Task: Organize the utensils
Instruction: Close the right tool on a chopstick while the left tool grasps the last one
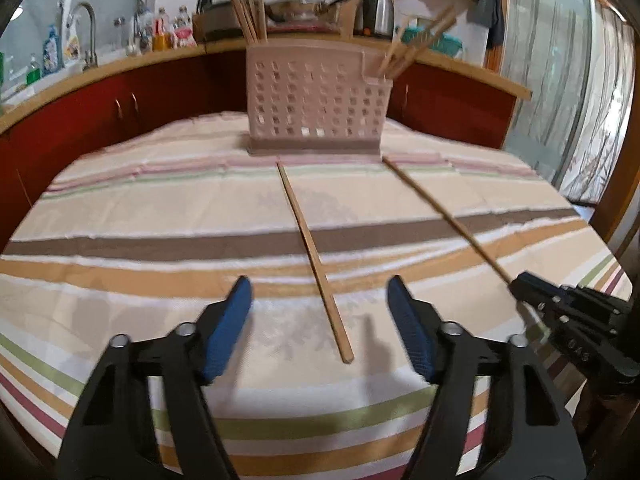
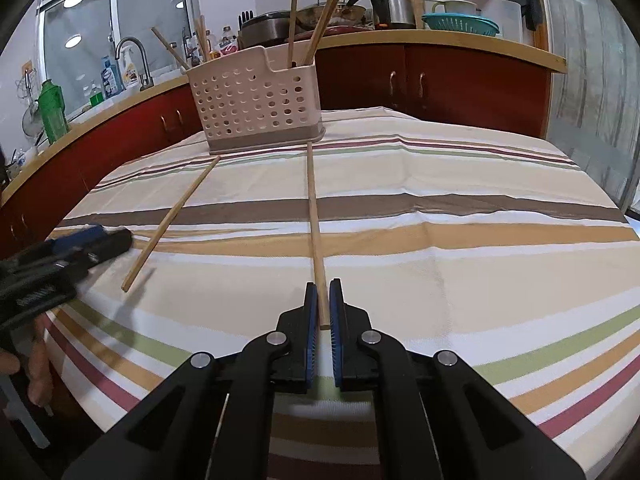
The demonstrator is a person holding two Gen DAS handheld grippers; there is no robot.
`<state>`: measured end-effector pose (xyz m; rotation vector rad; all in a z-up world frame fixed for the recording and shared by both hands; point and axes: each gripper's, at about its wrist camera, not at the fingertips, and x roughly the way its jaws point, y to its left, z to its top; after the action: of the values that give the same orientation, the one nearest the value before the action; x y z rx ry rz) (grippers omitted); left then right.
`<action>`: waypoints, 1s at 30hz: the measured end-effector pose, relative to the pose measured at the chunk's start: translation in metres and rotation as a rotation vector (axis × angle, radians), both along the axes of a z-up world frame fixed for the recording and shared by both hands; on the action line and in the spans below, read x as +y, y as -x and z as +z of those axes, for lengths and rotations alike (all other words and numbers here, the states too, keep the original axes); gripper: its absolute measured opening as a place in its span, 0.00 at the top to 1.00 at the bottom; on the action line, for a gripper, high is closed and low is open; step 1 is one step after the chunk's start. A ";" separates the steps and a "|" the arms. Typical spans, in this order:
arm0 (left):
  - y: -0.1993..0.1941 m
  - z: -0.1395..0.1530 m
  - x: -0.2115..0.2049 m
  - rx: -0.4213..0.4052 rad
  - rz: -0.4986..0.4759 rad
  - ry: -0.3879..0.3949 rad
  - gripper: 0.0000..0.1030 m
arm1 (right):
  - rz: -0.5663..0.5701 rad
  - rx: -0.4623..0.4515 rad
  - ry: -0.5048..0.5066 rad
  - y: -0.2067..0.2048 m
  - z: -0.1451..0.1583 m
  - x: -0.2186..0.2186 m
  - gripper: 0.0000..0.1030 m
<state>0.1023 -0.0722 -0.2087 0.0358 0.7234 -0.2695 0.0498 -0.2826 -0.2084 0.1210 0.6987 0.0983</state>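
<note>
A pink perforated utensil holder (image 1: 316, 96) (image 2: 256, 108) stands at the far side of the striped tablecloth, with several wooden chopsticks upright in it. Two loose chopsticks lie on the cloth in front of it. My left gripper (image 1: 319, 280) is open, and one chopstick (image 1: 308, 240) (image 2: 172, 220) lies between its blue pads without touching them. My right gripper (image 2: 323, 286) is shut on the near end of the other chopstick (image 2: 314, 220) (image 1: 444, 214), which points toward the holder. In the left wrist view the right gripper (image 1: 520, 284) shows at the right edge. In the right wrist view the left gripper (image 2: 120, 238) enters from the left.
Red cabinets under a wooden counter (image 2: 440, 38) curve behind the table, with a kettle (image 2: 394, 0), a teal colander (image 2: 460, 24), a faucet (image 2: 134, 60) and bottles. A person's hand (image 2: 36, 360) shows at the left. The tablecloth's rounded edge (image 1: 600, 248) drops off at the right.
</note>
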 end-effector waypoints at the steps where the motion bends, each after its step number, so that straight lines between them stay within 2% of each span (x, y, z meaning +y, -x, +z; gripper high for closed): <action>1: -0.001 -0.004 -0.001 0.018 -0.003 -0.005 0.46 | 0.002 0.000 -0.002 -0.001 0.000 0.000 0.93; 4: -0.005 -0.013 0.001 0.063 -0.004 -0.019 0.58 | 0.007 -0.001 -0.008 -0.002 0.000 0.001 0.93; 5: -0.004 -0.014 0.003 0.053 -0.002 -0.029 0.60 | 0.011 -0.001 -0.010 -0.003 0.000 0.001 0.93; 7: -0.003 -0.014 0.011 0.051 0.009 -0.047 0.62 | 0.018 -0.003 -0.011 -0.003 0.001 0.003 0.93; 11: -0.004 -0.014 0.027 0.060 0.019 -0.016 0.62 | 0.025 -0.009 -0.015 -0.002 0.000 0.004 0.93; 13: -0.004 -0.014 0.026 0.057 0.005 0.000 0.62 | 0.024 -0.011 -0.020 -0.002 0.000 0.005 0.92; 16: -0.002 -0.015 0.018 0.033 -0.022 -0.020 0.62 | 0.027 -0.016 -0.014 -0.001 -0.001 0.006 0.88; 19: 0.000 -0.017 0.014 0.012 -0.049 -0.029 0.76 | 0.032 -0.018 -0.015 -0.001 -0.001 0.006 0.88; 21: 0.002 -0.017 0.014 0.004 -0.068 -0.029 0.80 | 0.035 -0.022 -0.012 0.000 -0.001 0.006 0.89; 23: 0.002 -0.017 0.014 0.001 -0.087 -0.031 0.92 | 0.042 -0.023 -0.011 0.000 -0.001 0.007 0.93; 27: 0.000 -0.017 0.017 0.013 -0.096 -0.019 0.94 | 0.049 -0.019 -0.011 0.000 0.000 0.008 0.93; 30: 0.002 -0.012 0.020 -0.007 -0.085 -0.015 0.94 | 0.049 -0.034 -0.010 0.004 0.007 0.009 0.93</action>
<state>0.0998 -0.0521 -0.2204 0.0818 0.7177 -0.3454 0.0462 -0.2734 -0.2018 0.1113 0.6671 0.1507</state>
